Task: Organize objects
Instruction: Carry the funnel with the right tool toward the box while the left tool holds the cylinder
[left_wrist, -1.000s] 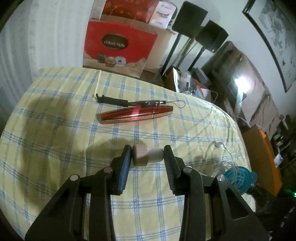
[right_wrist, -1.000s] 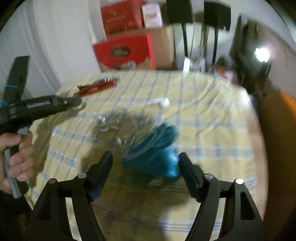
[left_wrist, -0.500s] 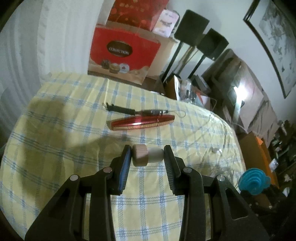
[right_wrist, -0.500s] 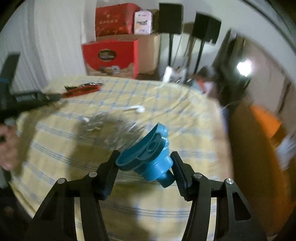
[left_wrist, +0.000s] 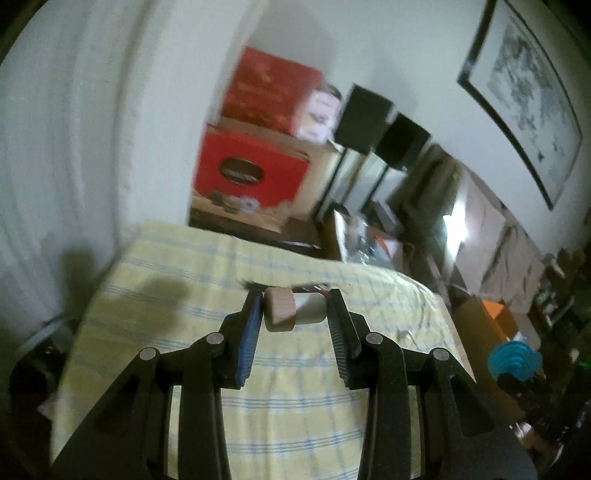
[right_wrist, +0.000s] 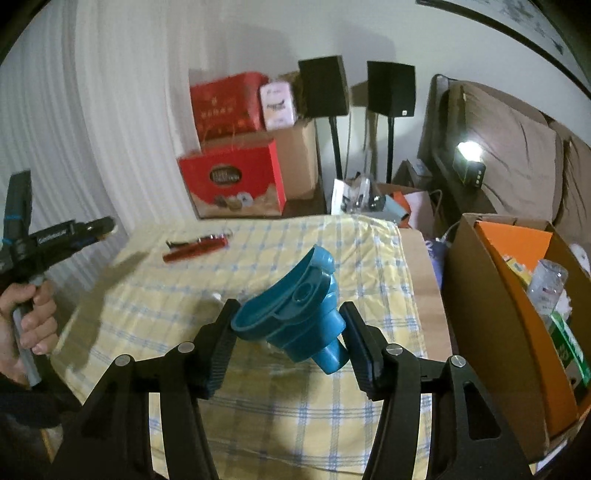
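Note:
My left gripper (left_wrist: 294, 309) is shut on a small stopper (left_wrist: 293, 310) with a wooden cap and a white plug, held high above the yellow checked tablecloth (left_wrist: 184, 295). In the right wrist view my right gripper (right_wrist: 288, 326) is shut on a teal collapsible funnel (right_wrist: 295, 321), lifted off the cloth (right_wrist: 369, 258). That funnel also shows at the far right of the left wrist view (left_wrist: 513, 363). A red mascara tube (right_wrist: 195, 249) and a dark wand lie at the cloth's far left. The left gripper's body (right_wrist: 55, 236) and a hand (right_wrist: 33, 321) appear at the left edge.
An open cardboard box (right_wrist: 491, 325) holding bottles and packets stands right of the table. Red gift boxes (right_wrist: 232, 181), a cardboard carton and two black speakers on stands (right_wrist: 325, 88) line the far wall. A bright lamp (right_wrist: 467, 153) sits by a brown cushion.
Both grippers rose and tipped up, so the table sank in both views. The right gripper closed on the teal funnel and lifted it off the cloth. The left kept the stopper.

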